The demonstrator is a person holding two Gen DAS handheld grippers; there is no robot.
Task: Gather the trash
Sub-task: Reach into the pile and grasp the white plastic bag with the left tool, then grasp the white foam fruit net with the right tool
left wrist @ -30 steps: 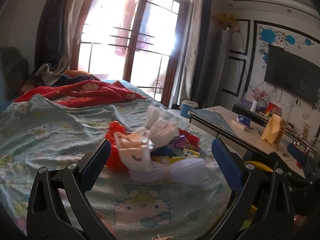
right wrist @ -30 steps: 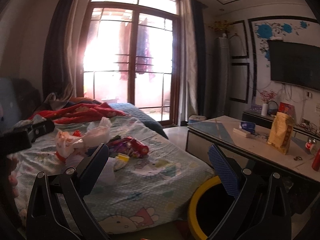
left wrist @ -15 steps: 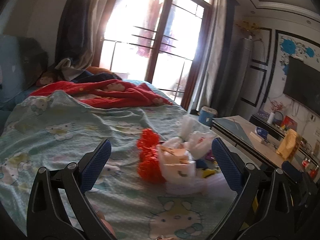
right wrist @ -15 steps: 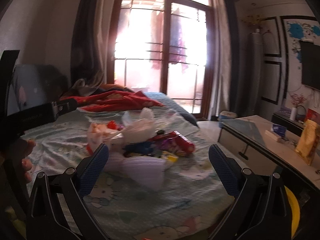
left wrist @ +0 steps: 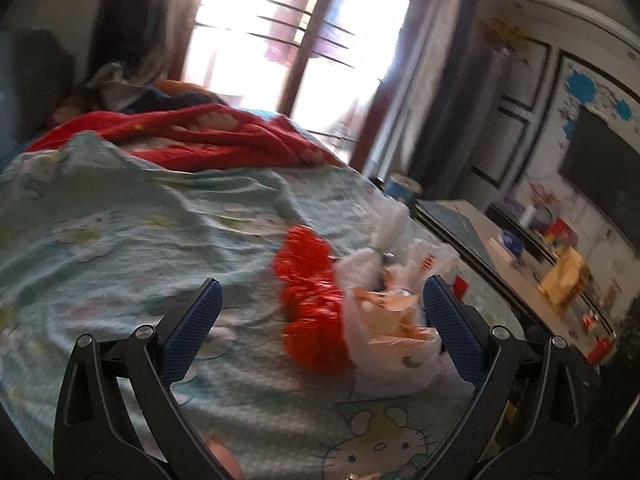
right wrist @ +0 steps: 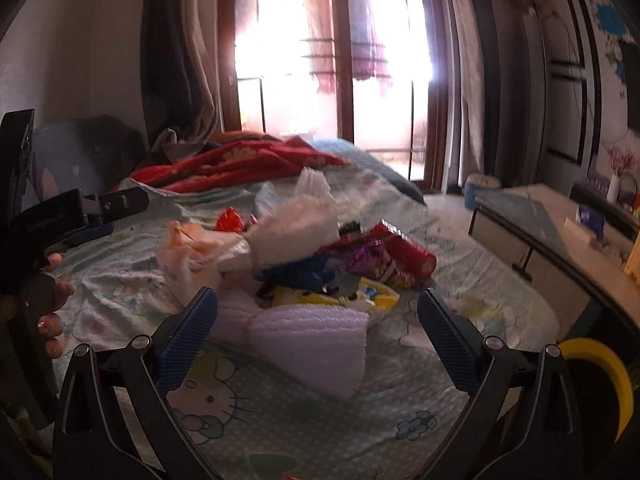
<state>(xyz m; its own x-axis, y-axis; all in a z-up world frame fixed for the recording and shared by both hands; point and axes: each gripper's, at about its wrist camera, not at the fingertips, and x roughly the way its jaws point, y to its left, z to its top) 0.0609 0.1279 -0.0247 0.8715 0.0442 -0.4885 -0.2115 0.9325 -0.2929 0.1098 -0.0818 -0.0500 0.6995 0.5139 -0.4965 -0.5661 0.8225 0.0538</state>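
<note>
White foam sleeve between hand-held gripper fingers

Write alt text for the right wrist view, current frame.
A heap of trash, plastic bags and snack wrappers, lies on a cartoon-print bedsheet just beyond the open right gripper. The left gripper enters from the left edge; a yellow-rimmed bin sits lower right.

left view motion-blurred; yellow bin cut off by right edge; wrappers under white foam sheet partly hidden
</note>
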